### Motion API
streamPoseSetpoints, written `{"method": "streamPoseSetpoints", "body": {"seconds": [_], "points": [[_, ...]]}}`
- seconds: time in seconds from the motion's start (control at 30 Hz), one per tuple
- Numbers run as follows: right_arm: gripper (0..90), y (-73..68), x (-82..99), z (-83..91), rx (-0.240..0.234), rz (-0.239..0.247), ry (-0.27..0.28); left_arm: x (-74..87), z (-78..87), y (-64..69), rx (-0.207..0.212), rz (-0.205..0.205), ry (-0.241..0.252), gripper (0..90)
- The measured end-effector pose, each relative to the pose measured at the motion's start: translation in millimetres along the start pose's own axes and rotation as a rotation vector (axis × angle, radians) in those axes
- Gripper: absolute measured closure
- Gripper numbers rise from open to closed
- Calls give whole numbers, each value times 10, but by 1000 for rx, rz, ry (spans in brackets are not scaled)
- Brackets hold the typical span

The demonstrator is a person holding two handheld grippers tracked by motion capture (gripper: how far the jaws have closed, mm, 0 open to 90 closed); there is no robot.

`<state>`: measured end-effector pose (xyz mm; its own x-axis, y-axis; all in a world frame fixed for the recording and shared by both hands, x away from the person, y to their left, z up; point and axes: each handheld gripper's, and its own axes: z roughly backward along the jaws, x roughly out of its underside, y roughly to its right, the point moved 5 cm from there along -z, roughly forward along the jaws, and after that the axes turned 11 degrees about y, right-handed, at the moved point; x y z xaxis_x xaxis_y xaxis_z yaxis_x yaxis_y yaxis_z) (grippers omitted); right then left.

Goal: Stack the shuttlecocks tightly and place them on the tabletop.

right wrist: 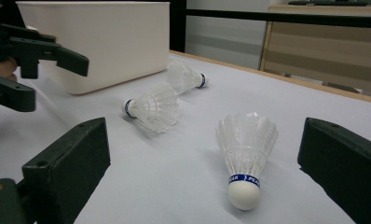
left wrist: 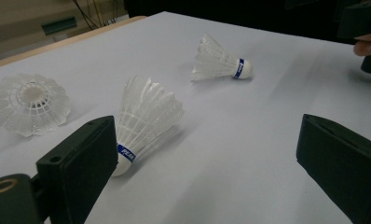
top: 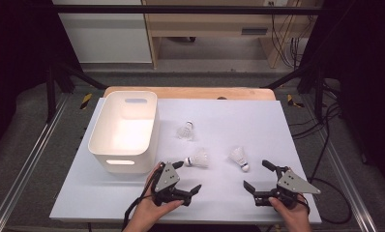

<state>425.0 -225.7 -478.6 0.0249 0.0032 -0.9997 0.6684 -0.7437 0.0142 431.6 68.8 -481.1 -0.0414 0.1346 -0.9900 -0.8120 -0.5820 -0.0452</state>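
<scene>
Three white feather shuttlecocks with blue bands lie on the white table top (top: 132,193). My left gripper (top: 187,176) stands open near the front edge. The middle shuttlecock (top: 199,159) lies just past its far jaw. In the left gripper view this shuttlecock (left wrist: 146,116) rests with its cork beside the left jaw of my left gripper (left wrist: 206,126), untouched. My right gripper (top: 256,174) is open too. The right shuttlecock (top: 239,157) lies ahead of it, seen in the right gripper view as a shuttlecock (right wrist: 245,144) with its cork toward my right gripper (right wrist: 204,128). The third shuttlecock (top: 186,131) lies farther back.
A white plastic bin (top: 132,166) with handle cutouts stands at the table's left, close to the left hand. A wooden board edge (top: 190,92) runs along the back. Black frame rails and cables flank the table.
</scene>
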Motion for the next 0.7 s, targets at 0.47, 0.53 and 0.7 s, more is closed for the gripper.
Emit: {"method": "streamPoseSetpoints", "body": {"seconds": [0.47,0.53,0.7], "points": [[45,76,15,-1,67,-15,-52,184,162,-86,-18,63,34,63],[48,82,-20,-38,63,6,-83,186,161,-77,-12,57,31,63],[62,107,-131,-195,65,18,-150,187,161,-73,-5,56,33,63]]}}
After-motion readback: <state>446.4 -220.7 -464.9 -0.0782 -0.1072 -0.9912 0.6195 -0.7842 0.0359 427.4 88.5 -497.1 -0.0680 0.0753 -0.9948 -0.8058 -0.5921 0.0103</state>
